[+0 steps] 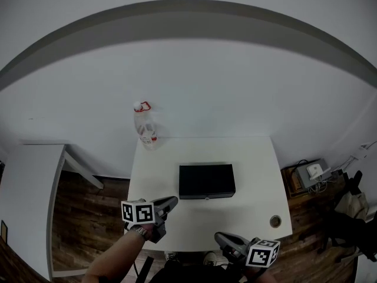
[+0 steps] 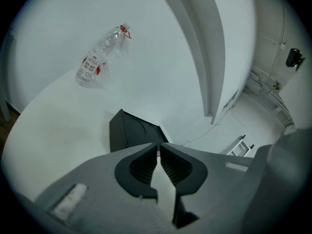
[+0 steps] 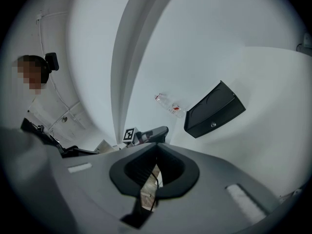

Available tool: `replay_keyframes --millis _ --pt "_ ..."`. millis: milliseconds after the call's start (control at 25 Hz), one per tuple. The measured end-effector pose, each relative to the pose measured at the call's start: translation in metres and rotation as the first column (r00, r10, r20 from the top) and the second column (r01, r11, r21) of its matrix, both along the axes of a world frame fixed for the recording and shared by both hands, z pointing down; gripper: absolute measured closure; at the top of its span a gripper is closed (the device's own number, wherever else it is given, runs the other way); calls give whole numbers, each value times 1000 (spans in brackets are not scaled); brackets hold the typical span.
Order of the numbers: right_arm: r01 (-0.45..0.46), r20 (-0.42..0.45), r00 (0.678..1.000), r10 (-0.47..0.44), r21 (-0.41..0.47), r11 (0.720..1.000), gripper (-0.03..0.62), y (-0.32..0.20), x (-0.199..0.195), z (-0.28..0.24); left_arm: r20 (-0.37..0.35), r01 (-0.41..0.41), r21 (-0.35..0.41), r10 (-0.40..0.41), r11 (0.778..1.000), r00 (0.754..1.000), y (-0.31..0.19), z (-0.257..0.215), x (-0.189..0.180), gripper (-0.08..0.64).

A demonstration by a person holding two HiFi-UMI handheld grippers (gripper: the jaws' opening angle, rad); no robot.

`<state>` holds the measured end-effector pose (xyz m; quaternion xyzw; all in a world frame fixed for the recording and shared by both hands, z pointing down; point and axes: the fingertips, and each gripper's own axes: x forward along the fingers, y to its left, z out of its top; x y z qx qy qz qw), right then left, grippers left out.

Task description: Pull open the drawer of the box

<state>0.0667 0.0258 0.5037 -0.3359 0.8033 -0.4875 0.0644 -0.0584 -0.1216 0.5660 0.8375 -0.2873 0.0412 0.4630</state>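
Note:
A black box [image 1: 207, 180] lies in the middle of the white table [image 1: 259, 158], its drawer closed and a small knob [image 1: 207, 198] on the near face. My left gripper [image 1: 172, 202] hovers near the table's front edge, left of the box's front corner, shut and empty. In the left gripper view the gripper [image 2: 158, 146] points at the box [image 2: 130, 129] just ahead. My right gripper [image 1: 219, 237] hangs off the front edge, shut, holding nothing. The right gripper view shows the right gripper [image 3: 157, 148], the box [image 3: 214, 108] and its knob [image 3: 213, 125] farther off.
A clear plastic bottle [image 1: 144, 124] with a red cap ring stands at the table's back left corner. A round cable hole [image 1: 275, 220] sits at the front right. A second white table [image 1: 29, 181] stands to the left, and electrical gear [image 1: 312, 172] lies on the wooden floor at right.

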Motion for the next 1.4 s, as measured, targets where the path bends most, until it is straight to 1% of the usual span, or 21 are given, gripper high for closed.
replay_keyframes --millis 40,200,320,600,680,840,920,1000,1120,1280,1400 --pt "-5 -1 1000 5 -3 1000 586 -1 1 2 19 0 -11 0 1000 1000 -10 5 1 516" --pt "-33 -4 999 33 -18 999 586 -6 2 5 114 15 -40 -10 999 993 -48 27 2 506" --pt "-50 -2 999 50 -29 998 586 -9 2 7 180 24 -61 -13 998 984 -72 44 5 465" --pt "-93 -5 996 93 -51 994 586 -14 8 12 281 47 -113 -14 992 960 -108 75 11 465" --pt "-97 -7 995 97 -58 994 586 -15 10 16 287 51 -126 -13 991 958 -112 81 12 465" --pt "-100 -9 995 100 -72 992 586 -22 10 21 263 54 -147 -14 988 965 -116 85 17 460" --pt "-90 -25 996 88 -83 992 585 -29 9 30 249 53 -161 -11 986 968 -116 86 18 454" --pt "-73 -69 995 66 -103 992 565 -41 9 49 233 51 -170 -10 984 972 -117 86 18 451" --pt "-66 -171 985 39 -154 986 548 -69 10 88 230 45 -166 -6 985 973 -118 87 18 447" --pt "-92 -262 965 27 -239 967 529 -107 12 130 237 54 -164 -13 985 971 -117 88 19 447" --pt "-109 -311 950 19 -277 955 516 -128 11 149 237 65 -171 -23 983 971 -116 88 18 448"
